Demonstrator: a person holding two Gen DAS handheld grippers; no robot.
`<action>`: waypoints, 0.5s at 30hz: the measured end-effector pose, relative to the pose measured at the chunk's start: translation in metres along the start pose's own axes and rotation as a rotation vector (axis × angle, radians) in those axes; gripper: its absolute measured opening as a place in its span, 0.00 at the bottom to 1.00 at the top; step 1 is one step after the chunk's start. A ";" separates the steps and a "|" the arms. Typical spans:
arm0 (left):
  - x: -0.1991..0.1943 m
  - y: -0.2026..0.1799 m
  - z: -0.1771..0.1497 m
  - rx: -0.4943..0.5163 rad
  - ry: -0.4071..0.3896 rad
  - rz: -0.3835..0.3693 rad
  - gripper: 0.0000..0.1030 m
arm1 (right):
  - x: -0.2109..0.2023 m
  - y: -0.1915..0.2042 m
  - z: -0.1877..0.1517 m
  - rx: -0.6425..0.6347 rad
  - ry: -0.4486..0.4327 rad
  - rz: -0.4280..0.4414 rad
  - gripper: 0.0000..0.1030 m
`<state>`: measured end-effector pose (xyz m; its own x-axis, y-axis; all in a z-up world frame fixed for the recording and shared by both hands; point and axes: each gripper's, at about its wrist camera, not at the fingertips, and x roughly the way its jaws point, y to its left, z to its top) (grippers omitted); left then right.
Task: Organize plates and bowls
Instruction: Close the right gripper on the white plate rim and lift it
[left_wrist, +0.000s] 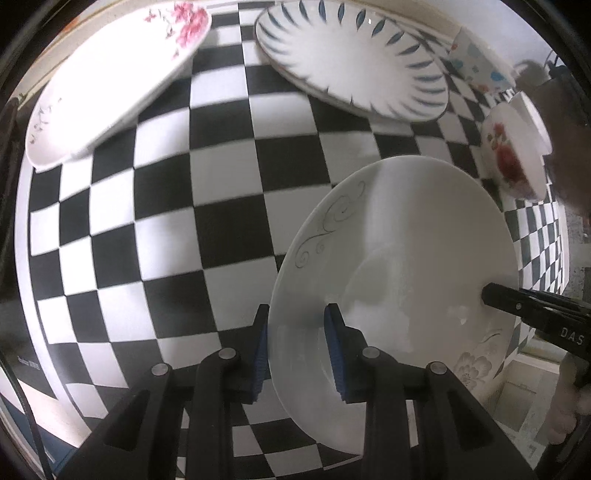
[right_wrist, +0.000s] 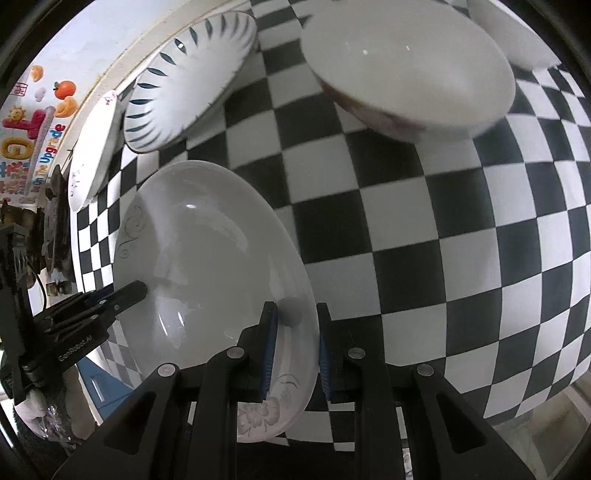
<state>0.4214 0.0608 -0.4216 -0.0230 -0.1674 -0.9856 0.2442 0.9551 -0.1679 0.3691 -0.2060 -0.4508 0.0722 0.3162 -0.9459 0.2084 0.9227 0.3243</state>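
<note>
A white scroll-patterned plate (left_wrist: 399, 266) is held above the checkered worktop (left_wrist: 184, 221), its rim clamped on opposite sides by the left gripper (left_wrist: 295, 343) and the right gripper (right_wrist: 295, 347). A blue-leaf plate (left_wrist: 354, 55), a pink-flowered plate (left_wrist: 110, 81) and a red-flowered bowl (left_wrist: 513, 147) are set on the worktop beyond.

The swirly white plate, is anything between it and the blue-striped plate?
Nothing visible. Both grippers, left gripper and right gripper, hold the swirly white plate, and only bare checkered tablecloth lies before the blue-striped plate.
</note>
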 end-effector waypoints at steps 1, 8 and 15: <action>0.000 -0.001 0.001 0.003 -0.003 0.006 0.25 | 0.000 0.000 0.000 0.000 0.000 0.000 0.22; 0.005 -0.009 0.012 -0.012 0.003 0.042 0.25 | 0.005 -0.003 -0.002 -0.002 0.014 0.018 0.22; 0.001 -0.006 0.014 -0.023 -0.004 0.048 0.25 | 0.008 -0.005 -0.005 0.008 0.030 0.038 0.22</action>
<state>0.4331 0.0520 -0.4215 -0.0078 -0.1220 -0.9925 0.2221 0.9675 -0.1207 0.3635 -0.2065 -0.4600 0.0509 0.3580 -0.9323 0.2140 0.9080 0.3603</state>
